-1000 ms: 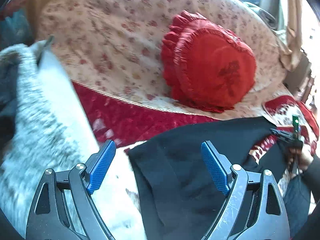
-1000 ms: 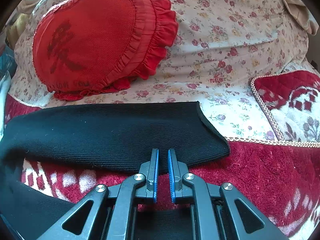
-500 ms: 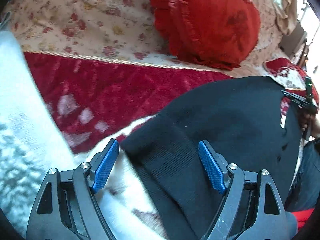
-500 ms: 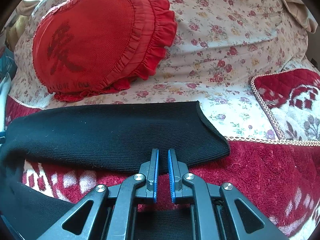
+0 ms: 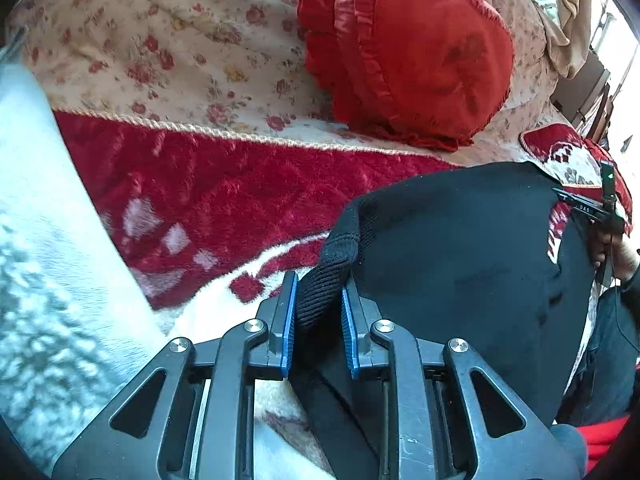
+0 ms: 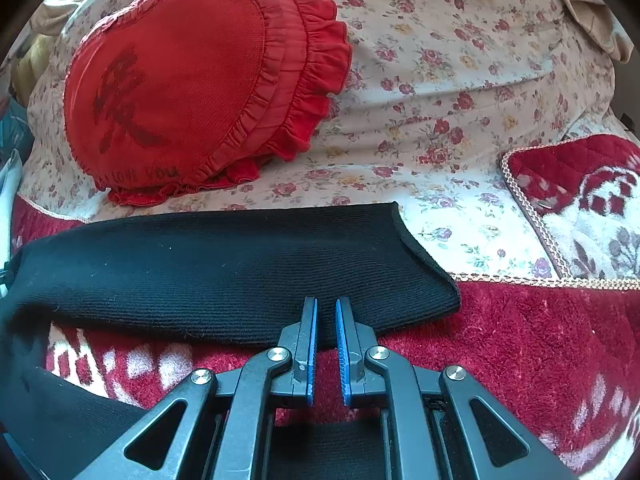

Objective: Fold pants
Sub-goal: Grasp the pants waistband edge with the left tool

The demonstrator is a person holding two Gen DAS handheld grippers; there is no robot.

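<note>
My left gripper (image 5: 318, 312), spread wide a second ago, has now clamped its blue pads on a bunched ribbed edge of the black pants (image 5: 460, 264). My right gripper (image 6: 326, 334) stays as it was, pinched nearly closed on the near hem of the pants (image 6: 224, 268). They lie across the red plush cover (image 6: 520, 344), their far edge on the floral sheet (image 6: 440, 80) by the red heart cushion (image 6: 180, 92).

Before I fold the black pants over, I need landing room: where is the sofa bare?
Bare red plush cover lies between the black knit pants and the white fleece blanket. More sits right of the right gripper. The red heart-shaped ruffled cushion crowds the back.
</note>
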